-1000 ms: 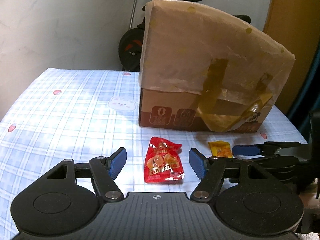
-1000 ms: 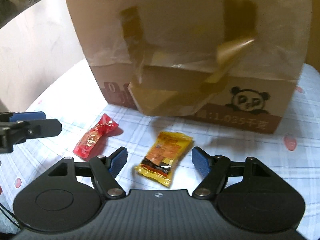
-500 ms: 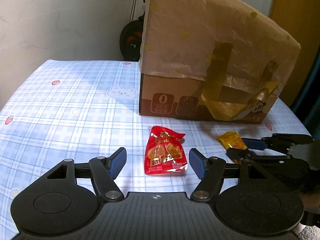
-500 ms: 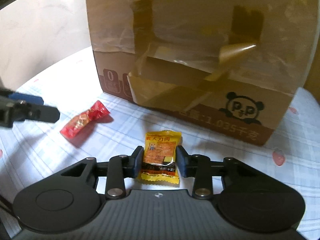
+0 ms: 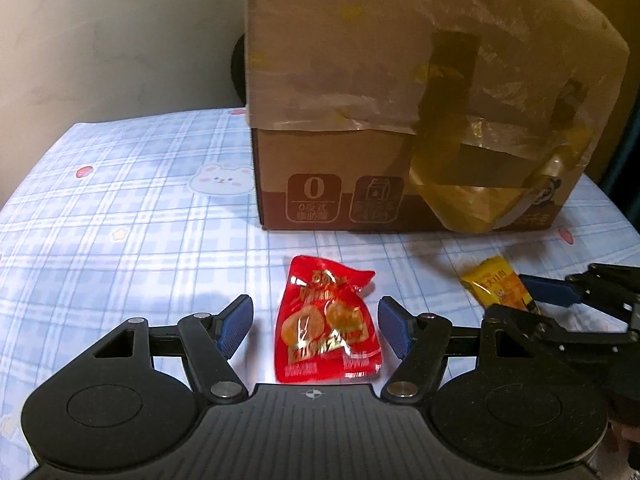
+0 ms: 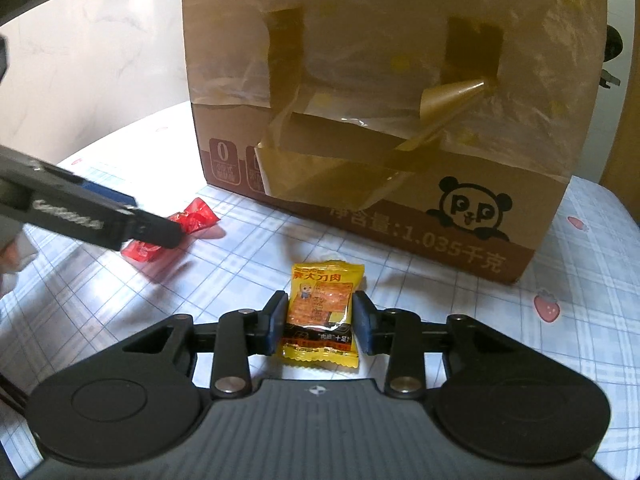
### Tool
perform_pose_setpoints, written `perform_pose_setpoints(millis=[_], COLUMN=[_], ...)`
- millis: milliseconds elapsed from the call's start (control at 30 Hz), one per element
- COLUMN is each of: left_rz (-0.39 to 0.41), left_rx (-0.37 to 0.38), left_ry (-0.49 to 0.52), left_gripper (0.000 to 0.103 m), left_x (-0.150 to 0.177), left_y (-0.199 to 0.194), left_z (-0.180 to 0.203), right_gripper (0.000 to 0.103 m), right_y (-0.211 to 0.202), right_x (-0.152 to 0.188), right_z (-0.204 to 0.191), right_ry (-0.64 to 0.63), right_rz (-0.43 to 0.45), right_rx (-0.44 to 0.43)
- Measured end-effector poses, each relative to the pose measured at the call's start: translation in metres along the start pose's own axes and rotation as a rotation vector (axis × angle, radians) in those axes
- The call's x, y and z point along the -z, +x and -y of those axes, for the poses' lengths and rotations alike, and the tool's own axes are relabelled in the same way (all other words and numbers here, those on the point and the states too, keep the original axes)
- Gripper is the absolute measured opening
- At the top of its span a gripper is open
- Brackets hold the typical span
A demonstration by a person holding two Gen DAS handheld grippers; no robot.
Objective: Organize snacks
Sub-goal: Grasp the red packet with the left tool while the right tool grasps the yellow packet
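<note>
Right gripper (image 6: pixel 319 317) pinches the yellow packet (image 6: pixel 322 312) at mid-body; left gripper (image 5: pixel 315 332), spread, straddles the red packet (image 5: pixel 327 328). Both are probably light, crinkly, slippery film.

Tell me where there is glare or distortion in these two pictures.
Left wrist view: white glare on the red snack packet and a bright patch on the checked tablecloth; fisheye bends the cardboard box. Right wrist view: the yellow snack packet reads sharp; the wall is washed out.
</note>
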State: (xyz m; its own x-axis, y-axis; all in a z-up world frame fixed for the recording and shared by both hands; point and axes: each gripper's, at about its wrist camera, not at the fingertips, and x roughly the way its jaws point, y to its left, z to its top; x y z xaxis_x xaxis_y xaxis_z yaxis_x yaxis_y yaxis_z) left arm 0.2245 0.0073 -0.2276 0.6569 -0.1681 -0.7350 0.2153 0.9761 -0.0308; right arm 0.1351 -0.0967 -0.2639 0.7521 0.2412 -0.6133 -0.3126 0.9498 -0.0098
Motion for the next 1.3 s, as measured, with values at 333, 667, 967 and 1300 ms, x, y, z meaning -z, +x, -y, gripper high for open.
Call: perform_pose_setpoints(millis=[333,667,967,1300], left_rz=[-0.013,0.017,0.033,0.038], left_rx=[-0.026,-0.034,-0.052,0.025], left_ry=[0.026,0.02,-0.011,-0.058], left_gripper=[0.072,0.072,0.053,0.044], left_x=[0.004,0.011,0.018,0.033], left_y=[0.014,0.01,0.004,-0.027], left_z=[0.01,0.013,0.005,0.001], right_gripper=[0.038,0.038,0.038,0.037], right_y=[0.0,0.0,0.0,-0.001], right_x=[0.0,0.0,0.0,-0.001], right_z=[0.001,0.001,0.001,0.001], right_ry=[0.004,0.008,0.01,0.013], right_rz=[0.003,0.004,0.004,0.002], right_rx=[-0.01,-0.013,-0.016,-0.036])
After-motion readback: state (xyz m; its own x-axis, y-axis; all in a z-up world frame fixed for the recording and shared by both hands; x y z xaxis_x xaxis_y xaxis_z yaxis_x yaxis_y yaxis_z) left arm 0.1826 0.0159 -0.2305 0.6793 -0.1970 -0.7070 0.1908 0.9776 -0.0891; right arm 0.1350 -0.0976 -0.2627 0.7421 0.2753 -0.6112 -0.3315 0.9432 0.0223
